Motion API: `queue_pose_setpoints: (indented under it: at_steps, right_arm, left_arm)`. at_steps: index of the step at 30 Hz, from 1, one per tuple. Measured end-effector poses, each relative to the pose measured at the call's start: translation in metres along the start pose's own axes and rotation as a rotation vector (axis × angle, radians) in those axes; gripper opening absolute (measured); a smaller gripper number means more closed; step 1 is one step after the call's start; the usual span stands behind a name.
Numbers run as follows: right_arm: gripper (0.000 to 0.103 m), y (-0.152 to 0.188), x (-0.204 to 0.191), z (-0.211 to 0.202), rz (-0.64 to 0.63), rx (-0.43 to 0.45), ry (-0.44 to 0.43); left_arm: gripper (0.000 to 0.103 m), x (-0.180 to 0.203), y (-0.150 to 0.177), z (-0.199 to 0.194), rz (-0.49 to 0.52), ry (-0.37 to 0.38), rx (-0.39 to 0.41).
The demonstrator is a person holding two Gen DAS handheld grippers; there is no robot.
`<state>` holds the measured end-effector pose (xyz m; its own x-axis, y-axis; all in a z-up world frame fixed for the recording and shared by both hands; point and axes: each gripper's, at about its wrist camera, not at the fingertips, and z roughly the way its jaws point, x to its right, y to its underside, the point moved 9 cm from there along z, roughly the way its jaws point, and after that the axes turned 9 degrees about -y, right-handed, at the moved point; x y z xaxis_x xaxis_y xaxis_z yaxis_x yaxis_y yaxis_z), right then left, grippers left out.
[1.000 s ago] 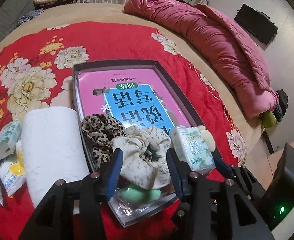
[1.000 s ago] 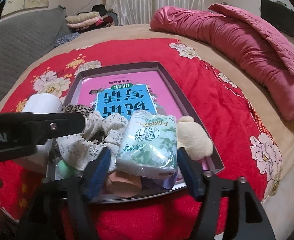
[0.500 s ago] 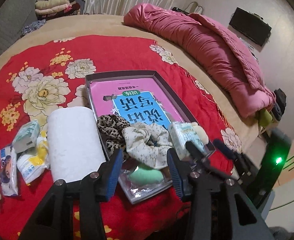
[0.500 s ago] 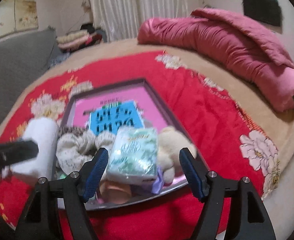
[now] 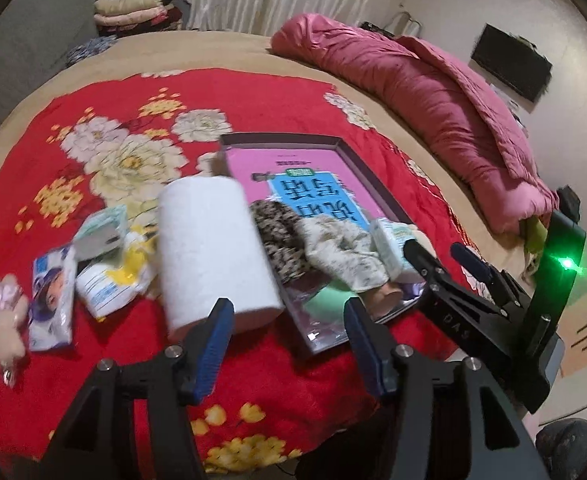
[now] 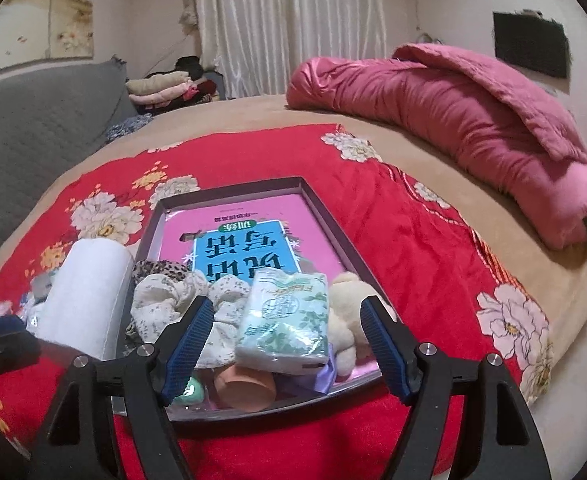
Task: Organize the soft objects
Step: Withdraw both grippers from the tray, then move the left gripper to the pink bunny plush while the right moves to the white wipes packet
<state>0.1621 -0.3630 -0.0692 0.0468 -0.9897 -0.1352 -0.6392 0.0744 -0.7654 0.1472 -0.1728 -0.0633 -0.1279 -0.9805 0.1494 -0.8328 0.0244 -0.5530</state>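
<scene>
Left-wrist view: the left claw (image 5: 289, 334) is hanging over the red flowered bedspread (image 5: 105, 92), its blue pads having just been spreading apart, with nothing between them. Just ahead, a white paper roll (image 5: 213, 252) is lying on the bedspread outside the tray's left wall. Left of the roll, several small packets (image 5: 105, 264) and a little plush toy (image 5: 5, 320) are sitting loose on the bedspread, still unsorted.

Right-wrist view: the right claw (image 6: 289, 354) is standing wide open and empty in front of the tray's near end. Just beyond its pads, a green-and-white tissue pack (image 6: 285, 324) is resting on top of the pile inside the shallow dark tray (image 6: 325, 216). Beside the pack, a cream plush toy (image 6: 345, 320) is lying to the right, and a pale floral scrunchie (image 6: 173, 304) and a leopard-print one (image 6: 159, 270) to the left. A peach-coloured soft piece (image 6: 245, 386) and a mint-green one (image 6: 191, 390) are tucked underneath at the tray's front edge. Farther in, the tray's floor, printed pink and blue, is lying bare.

Both claws appear to be between grabs, with the pile in the tray judged already placed. Going by the left claw's aim, the paper roll is looking like the likely next pick; that would call for a wide opening, a straight approach across its width and a gentle squeeze. At the far side of the bed, a rolled pink quilt (image 6: 453, 120) is lying along the edge.
</scene>
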Motion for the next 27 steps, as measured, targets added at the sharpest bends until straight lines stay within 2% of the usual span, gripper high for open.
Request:
queue_pose_setpoints:
  at_steps: [7, 13, 19, 27]
  right_arm:
    - [0.077, -0.006, -0.022, -0.016, -0.111, 0.064, 0.009]
    - [0.077, -0.008, -0.054, -0.030, -0.231, 0.103, 0.003]
    - [0.077, 0.001, -0.098, -0.041, -0.250, 0.071, -0.122]
    - [0.077, 0.010, -0.185, -0.050, -0.416, 0.058, -0.236]
  left_arm:
    - [0.057, -0.054, 0.009, -0.018, -0.079, -0.055, 0.021]
    - [0.057, -0.101, 0.026, -0.029, -0.127, -0.135, 0.037]
    - [0.057, -0.146, 0.036, -0.044, -0.206, -0.189, 0.070]
    - [0.057, -0.197, 0.042, -0.052, -0.325, -0.235, 0.112]
